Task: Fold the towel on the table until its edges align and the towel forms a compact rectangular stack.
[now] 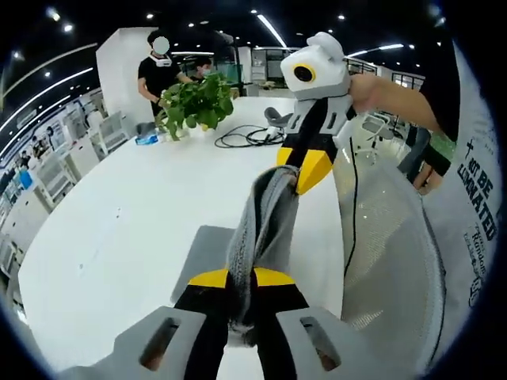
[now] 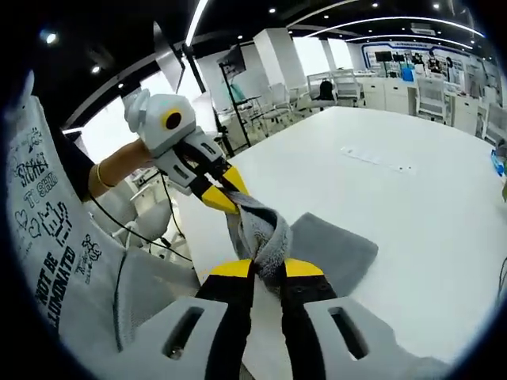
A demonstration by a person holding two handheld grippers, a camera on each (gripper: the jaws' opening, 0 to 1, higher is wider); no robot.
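Observation:
A grey towel [image 1: 265,226] hangs stretched between both grippers above the white table [image 1: 119,222]. My left gripper [image 1: 242,277] is shut on one end of it, its yellow tips pressed against the cloth. The right gripper [image 1: 299,170] comes in from above, pinching the other end. In the right gripper view my right gripper [image 2: 265,269] is shut on the twisted towel [image 2: 261,229], and the left gripper [image 2: 222,194] holds it just beyond. Part of the towel [image 2: 337,245] lies flat on the table [image 2: 412,198].
A potted green plant [image 1: 194,103] and a coiled black cable [image 1: 245,136] sit at the table's far end, with a person [image 1: 162,75] standing behind. A mesh chair back [image 1: 388,245] stands right of the table. The person's printed shirt [image 2: 47,214] is close by.

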